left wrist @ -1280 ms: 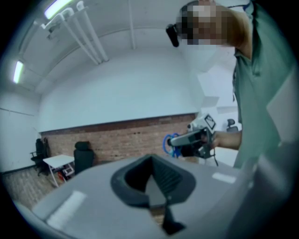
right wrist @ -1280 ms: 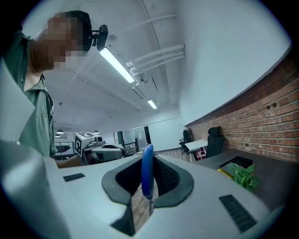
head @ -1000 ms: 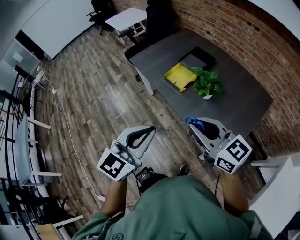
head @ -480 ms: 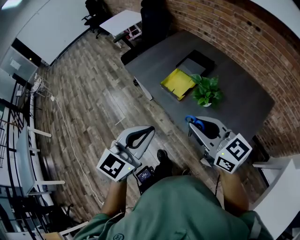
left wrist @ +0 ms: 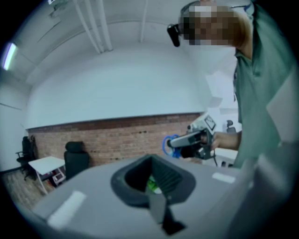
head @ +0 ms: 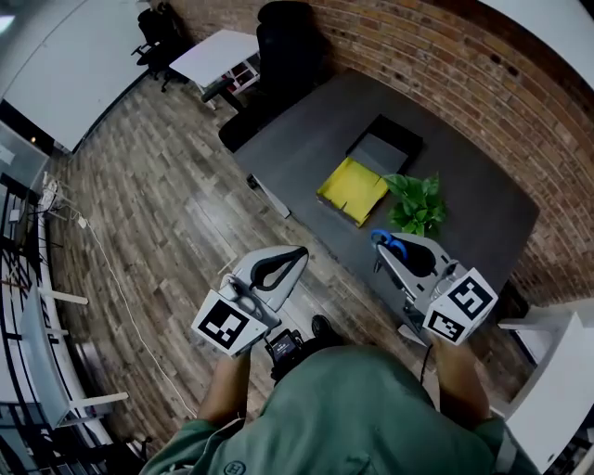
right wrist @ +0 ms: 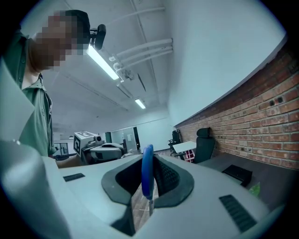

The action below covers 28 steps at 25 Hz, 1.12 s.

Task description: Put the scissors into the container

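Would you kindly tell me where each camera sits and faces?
Head view: on the head, steeply down at the table; shows left gripper, right gripper, shirt.
Left gripper view: on that gripper, toward the brick wall; its shut jaws show.
Right gripper view: likewise, across the room; jaws clamp scissors.
Shared: each gripper view shows the other.

Scissors (head: 388, 241): blue handle loops; container (head: 353, 190): bright yellow, next to a dark grey tray (head: 382, 147) on a charcoal table (head: 483, 223). Left gripper (head: 299, 255) and right gripper (head: 380, 252): pale grey shells, black jaw linings, cubes patterned with black-and-white squares. Plant (head: 416, 199): green leaves; wall (head: 464, 74): red-brown brick courses; floor (head: 158, 204): grey-brown wood planks; shirt (head: 343, 417): muted green; chair (head: 283, 28): black.
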Motion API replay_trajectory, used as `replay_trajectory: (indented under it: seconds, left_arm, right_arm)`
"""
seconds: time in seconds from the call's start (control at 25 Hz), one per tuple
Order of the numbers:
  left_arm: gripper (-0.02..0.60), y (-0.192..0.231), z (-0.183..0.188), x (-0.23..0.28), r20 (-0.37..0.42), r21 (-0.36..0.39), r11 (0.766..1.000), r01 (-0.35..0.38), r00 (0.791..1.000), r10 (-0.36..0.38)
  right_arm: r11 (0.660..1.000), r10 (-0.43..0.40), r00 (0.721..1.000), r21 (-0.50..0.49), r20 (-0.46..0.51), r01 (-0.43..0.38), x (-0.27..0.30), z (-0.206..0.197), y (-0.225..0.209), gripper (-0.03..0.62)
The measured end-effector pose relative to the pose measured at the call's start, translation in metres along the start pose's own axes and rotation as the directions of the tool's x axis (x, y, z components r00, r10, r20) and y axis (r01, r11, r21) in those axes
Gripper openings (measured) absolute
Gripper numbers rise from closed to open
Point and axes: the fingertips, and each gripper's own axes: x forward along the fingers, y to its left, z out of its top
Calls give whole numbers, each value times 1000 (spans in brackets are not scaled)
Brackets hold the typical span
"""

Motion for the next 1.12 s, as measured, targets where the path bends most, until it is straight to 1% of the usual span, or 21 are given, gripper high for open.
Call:
replay_trajectory:
  seconds: [0.12,0.28,0.44,0.64,0.92,1.12]
  left_arm:
    - [3,30,-4,3,15,0,999,37,999,-37]
    - [3,59,-11,9,29,6,995,103,994,-103]
    - [3,78,-17,18,38,-15,990,139,990,-138]
    - [3,100,-29,39,16,-42,988,148,989,-147]
    - [3,131,-41,68,-12,-72,990,124,992,-125]
    - [3,150,-54,92,-35,-90,989,118,992,-121]
  right_arm:
    - [999,-39,999,-8,-4,39,24,2,-7,48]
    - [995,-102,995,-4,-6,102,53,3,-17,48]
    - [992,-127,992,4,-23,127,73,2,-27,48]
    - [989,-142,989,24,-38,143,90,-2,-56,48]
    - [990,-120,991,64,-62,124,118,-16,-101,49]
    - [988,-123,990,83,-64,128,137,-20,-137,48]
